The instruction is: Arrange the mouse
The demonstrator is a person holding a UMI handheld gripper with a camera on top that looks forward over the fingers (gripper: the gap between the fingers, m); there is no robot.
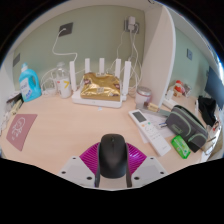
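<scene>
Mouse [114,155] at bottom centre of frame, held between the tongs [114,172], pads pressing both flanks. Long axis runs along fingers, pointing up-frame over bare bench [70,125].

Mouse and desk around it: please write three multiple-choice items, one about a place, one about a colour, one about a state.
1. Where is the mouse?
A. between the gripper fingers
B. beside the router
C. on the remote

2. What colour is the detergent bottle?
A. red
B. blue
C. black

3. How do the jaws stand?
A. away from the mouse
B. pointing upward
C. around the mouse

Answers: 1 A, the pink pads flank it. 2 B, its body is blue, left of the white router. 3 C, one finger shows at each side; whether they press is unclear.
</scene>
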